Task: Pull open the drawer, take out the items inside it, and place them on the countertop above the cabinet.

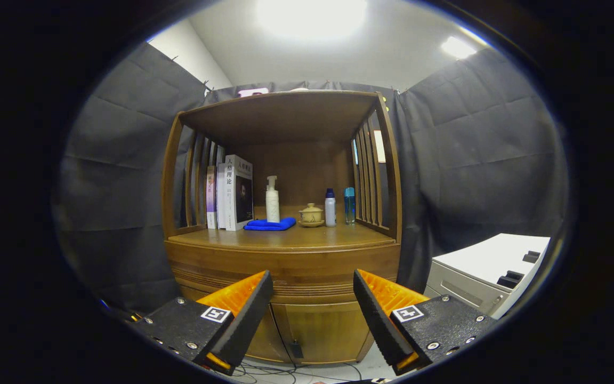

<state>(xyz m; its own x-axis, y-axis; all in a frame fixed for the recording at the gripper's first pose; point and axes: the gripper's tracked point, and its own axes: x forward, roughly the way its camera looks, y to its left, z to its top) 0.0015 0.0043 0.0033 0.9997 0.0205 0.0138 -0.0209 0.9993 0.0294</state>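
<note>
Ahead of the spread fingers of the gripper [313, 285], the cabinet [285, 266] is warm brown wood with a smooth, lightly glossy finish and ribbed trim. On its countertop [285, 238] beyond them lie a soft blue cloth [269, 224], glossy paper books [235, 193], smooth plastic bottles [272, 200] and a glazed ceramic cup [311, 215].

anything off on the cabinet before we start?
Nothing stands out. Books, pump bottle, blue cloth, lidded cup and two small bottles sit upright on the countertop. Tongs open, holding nothing, drawer shut.
</note>
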